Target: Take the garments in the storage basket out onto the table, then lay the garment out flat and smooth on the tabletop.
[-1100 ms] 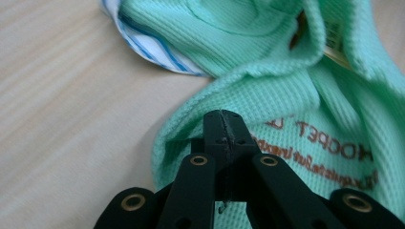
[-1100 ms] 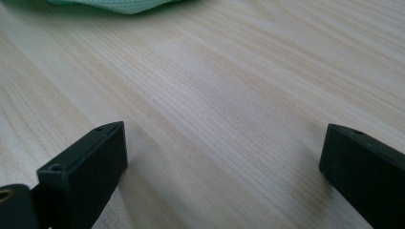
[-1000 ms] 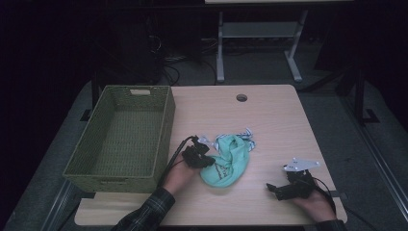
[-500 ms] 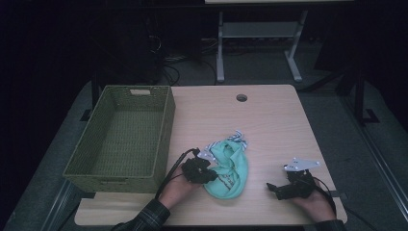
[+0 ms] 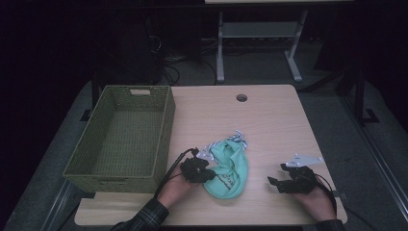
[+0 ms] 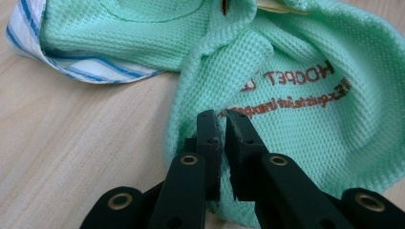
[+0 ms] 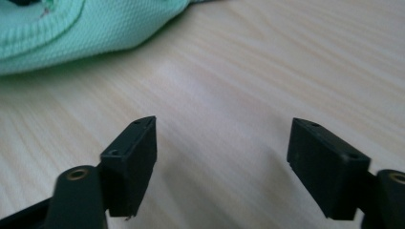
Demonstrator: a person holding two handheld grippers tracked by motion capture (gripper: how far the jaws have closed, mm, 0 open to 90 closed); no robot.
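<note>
A mint-green knit garment [image 5: 230, 166] with brown lettering and a blue-striped white lining [image 6: 28, 43] lies crumpled on the wooden table [image 5: 274, 125], near its front edge. My left gripper [image 5: 208, 174] is at the garment's left side. In the left gripper view its jaws [image 6: 222, 121] are pressed almost together on a fold of the green cloth [image 6: 296, 95]. My right gripper [image 5: 272, 182] rests low over bare wood to the garment's right, and its jaws [image 7: 222, 143] are wide apart with nothing between them. The garment's hem [image 7: 71, 24] lies ahead of it.
An empty green woven basket [image 5: 166, 130] stands along the table's left side, close to my left hand. A round cable hole [image 5: 241, 97] sits near the table's far edge. Beyond the table stands a white metal frame [image 5: 260, 29] on a dark floor.
My left gripper has drawn back toward the table's front edge, and the green garment has come with it and bunched up. The right gripper has stayed put and open.
</note>
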